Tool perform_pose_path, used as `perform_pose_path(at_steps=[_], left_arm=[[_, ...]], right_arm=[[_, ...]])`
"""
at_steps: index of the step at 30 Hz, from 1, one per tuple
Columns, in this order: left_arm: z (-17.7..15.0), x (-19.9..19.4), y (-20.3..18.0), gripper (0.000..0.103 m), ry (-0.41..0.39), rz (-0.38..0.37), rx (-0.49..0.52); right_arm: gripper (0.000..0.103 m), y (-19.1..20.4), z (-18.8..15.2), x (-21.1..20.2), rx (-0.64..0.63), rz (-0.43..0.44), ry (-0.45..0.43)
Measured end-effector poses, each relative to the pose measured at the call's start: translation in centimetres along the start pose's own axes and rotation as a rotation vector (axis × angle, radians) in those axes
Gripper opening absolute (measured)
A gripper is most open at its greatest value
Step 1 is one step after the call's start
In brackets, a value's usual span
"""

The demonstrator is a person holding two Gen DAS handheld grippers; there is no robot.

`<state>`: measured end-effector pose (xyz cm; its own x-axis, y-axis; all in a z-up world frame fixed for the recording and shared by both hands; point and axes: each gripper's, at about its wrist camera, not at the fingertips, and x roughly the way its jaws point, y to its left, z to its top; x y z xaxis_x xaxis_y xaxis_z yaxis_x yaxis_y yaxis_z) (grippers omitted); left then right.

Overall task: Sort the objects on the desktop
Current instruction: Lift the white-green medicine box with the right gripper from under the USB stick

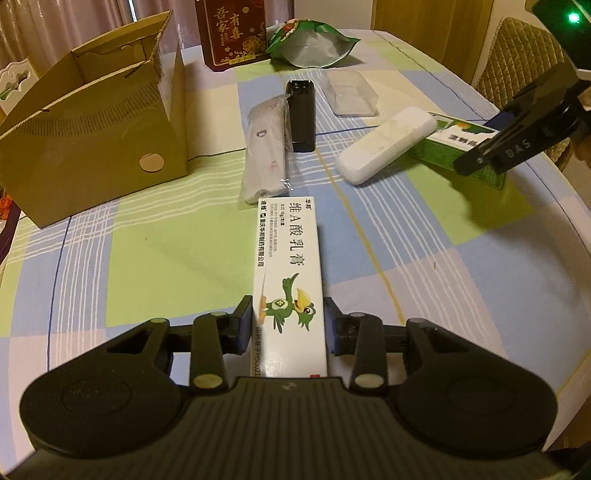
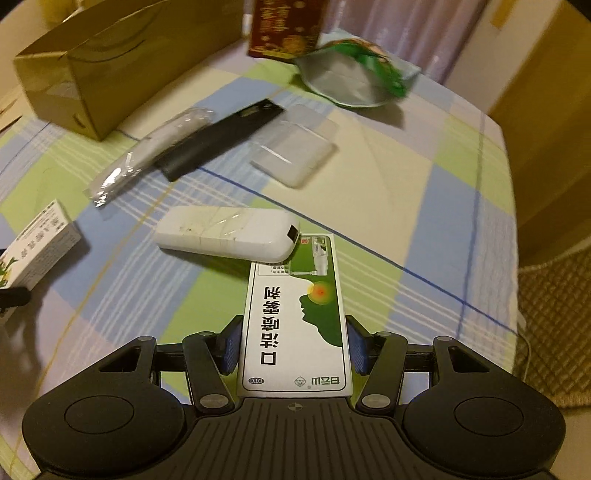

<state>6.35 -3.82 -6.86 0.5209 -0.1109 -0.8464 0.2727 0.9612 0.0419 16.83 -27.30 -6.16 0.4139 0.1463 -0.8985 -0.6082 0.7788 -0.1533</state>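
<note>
My left gripper has its jaws around a white ointment box with a green bird; small gaps show between the pads and the box sides. My right gripper is shut on a green-and-white spray box, pads against both sides. A white oblong case rests with one end on that box's far end. It also shows in the left wrist view, next to the right gripper. The ointment box appears at the left edge of the right wrist view.
An open cardboard box stands at the back left. A wrapped white item, a black remote-like device, a clear plastic case, a green foil bag and a red tin lie beyond. A chair stands right.
</note>
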Motion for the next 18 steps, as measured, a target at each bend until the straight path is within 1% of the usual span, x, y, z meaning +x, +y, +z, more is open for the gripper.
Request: perform_pose_path(at_steps=[3,7,8,11,13,15,18], left_arm=[[0.0,-0.2,-0.1,0.033,-0.001,0.000,0.005],[0.1,-0.3,-0.2,0.033,-0.004,-0.004,0.012],[0.1,-0.3,-0.2,0.033,-0.004,-0.006,0.015],[0.3,-0.3,-0.3,0.033,-0.006,-0.011,0.022],[0.3,-0.2,-0.4,0.033,-0.001,-0.014,0.028],[0.2,0.0,-0.5,0.033,0.006,-0.016,0.034],[0.0,0.3,-0.6,0.033,0.018,-0.015,0.037]], right_arm=[[0.055,-0.5,-0.3,-0.7,0.032,0.012,-0.010],[0.055,-0.6,-0.6,-1.2,0.040,0.044,-0.010],[0.055,-0.6,-0.7,-1.3,0.037,0.042,-0.009],[0.055,-0.4,-1.2,-1.5,0.011,-0.004,-0.008],[0.055,-0.8,-1.5,-1.7,0.040,0.008,-0.007],[0.055,-1.3,-1.7,-1.8,0.053,-0.008,-0.011],[0.055,-1.8,-2.1,-1.5,0.080,0.001,0.002]])
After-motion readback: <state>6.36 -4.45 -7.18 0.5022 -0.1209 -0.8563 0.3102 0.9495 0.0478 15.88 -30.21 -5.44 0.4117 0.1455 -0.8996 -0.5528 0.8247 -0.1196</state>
